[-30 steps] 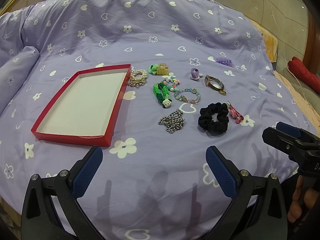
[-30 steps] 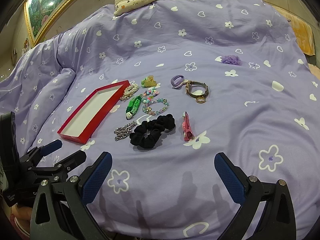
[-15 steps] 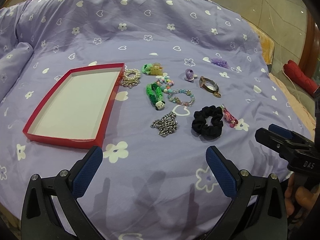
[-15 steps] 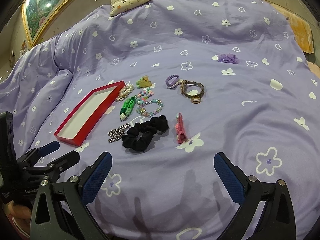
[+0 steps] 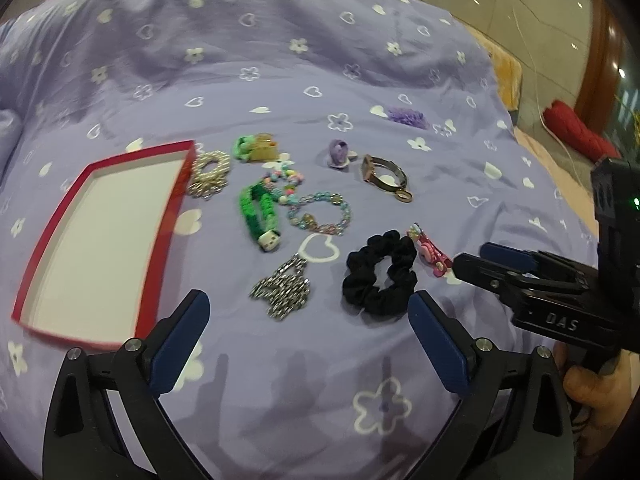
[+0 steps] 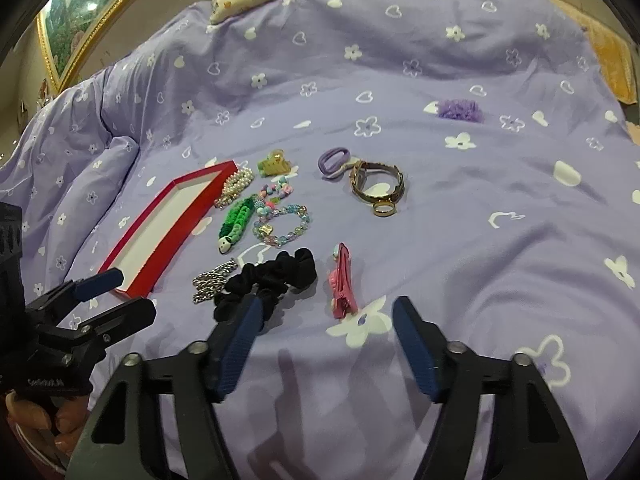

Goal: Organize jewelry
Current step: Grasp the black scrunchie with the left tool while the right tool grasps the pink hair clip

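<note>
With nothing yet in the red box (image 5: 104, 240), the right hand-held gripper (image 6: 324, 344), jaws just narrowing but empty, nears the pink hair clip (image 6: 342, 282); the left hand-held gripper (image 5: 308, 336) hangs wide apart.

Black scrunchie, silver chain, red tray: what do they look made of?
Black scrunchie: soft matte fabric, gathered into ruffles. Silver chain: probably metal, shiny glinting links. Red tray: likely cardboard, thin red walls, plain white matte inside.
</note>
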Tool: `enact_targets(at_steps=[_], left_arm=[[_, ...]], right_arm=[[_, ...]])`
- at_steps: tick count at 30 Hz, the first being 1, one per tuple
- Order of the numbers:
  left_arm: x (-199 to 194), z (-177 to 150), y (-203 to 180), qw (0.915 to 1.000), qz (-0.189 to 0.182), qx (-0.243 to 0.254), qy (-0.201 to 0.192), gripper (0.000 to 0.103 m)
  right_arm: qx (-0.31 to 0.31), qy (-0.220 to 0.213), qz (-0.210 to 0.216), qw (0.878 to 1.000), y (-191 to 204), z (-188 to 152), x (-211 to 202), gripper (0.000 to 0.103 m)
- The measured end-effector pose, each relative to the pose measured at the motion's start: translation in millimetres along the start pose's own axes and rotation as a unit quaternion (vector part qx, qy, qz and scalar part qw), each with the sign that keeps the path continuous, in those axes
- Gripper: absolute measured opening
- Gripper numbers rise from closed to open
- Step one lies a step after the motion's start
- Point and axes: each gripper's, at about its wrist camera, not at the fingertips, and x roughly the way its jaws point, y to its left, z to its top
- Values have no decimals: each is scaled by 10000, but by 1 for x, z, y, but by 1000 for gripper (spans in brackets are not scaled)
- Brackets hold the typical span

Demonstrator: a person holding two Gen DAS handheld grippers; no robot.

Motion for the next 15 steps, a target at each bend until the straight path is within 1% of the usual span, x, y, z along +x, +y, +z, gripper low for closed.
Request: enact_targets(at_steps=[1, 3, 6, 9, 10, 11, 13, 15], left_arm=[[4, 2, -2, 10000, -4, 46, 35, 96], [12, 6, -5, 9998, -35, 125, 130, 90], [25, 10, -9, 9992, -75, 251, 313, 85], [38, 13, -15, 9980, -150, 396, 478, 80], [42, 14, -17, 9976, -158, 445, 515, 79], [46, 16, -19, 9969, -175, 510, 573, 76], [54, 17, -23, 9957, -218, 592, 684, 71], [60, 18, -25, 9946, -279, 626, 782, 60]], right_arm=[[-2, 48, 7, 10000, -1, 1, 4, 60], [-7, 159, 35, 9999, -4, 4, 12, 53], [30, 343, 90, 9994, -10, 6, 24, 47], [39, 492, 145, 9987, -13, 8, 33, 40], [35, 531, 159, 9985, -13, 8, 36, 40], [28, 568, 177, 9982, -14, 9, 38, 39], [8, 626, 192, 9979, -15, 10, 42, 34], [47, 668, 201, 9976, -19, 11, 43, 25]])
